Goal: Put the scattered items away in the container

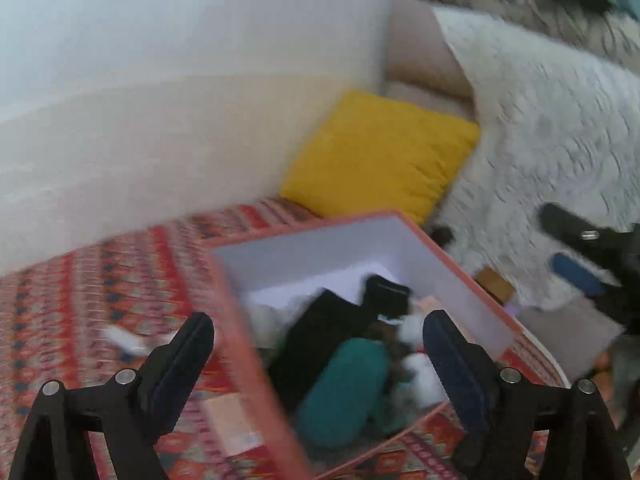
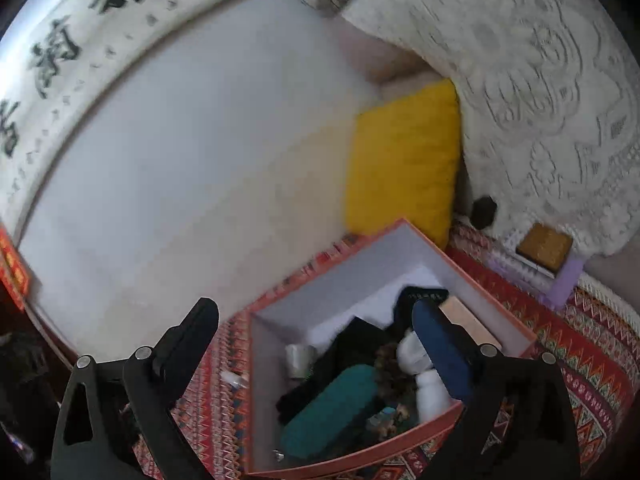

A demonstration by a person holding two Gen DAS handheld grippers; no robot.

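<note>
The patterned red cloth covers the surface across the lower part of both views; a white lace cover fills the upper right and a yellow cushion leans at centre.

The container, an orange-rimmed box with pale inner walls, sits low centre in both views and is already well filled. Seen inside: a teal case, black items, a white bottle, a small clear jar and some dark brown clutter that cannot be identified.

Still outside the box:
- a brown-topped block on a lilac base, right of centre, near the lace edge;
- a small black object beside the cushion;
- a small white item on the cloth, left of the box in the left wrist view, too blurred to name.

Left gripper: fingers spread wide, nothing between the pads. Right gripper: fingers likewise spread, holding nothing.

Judgement: most of the task appears done; roughly three stray pieces remain.
</note>
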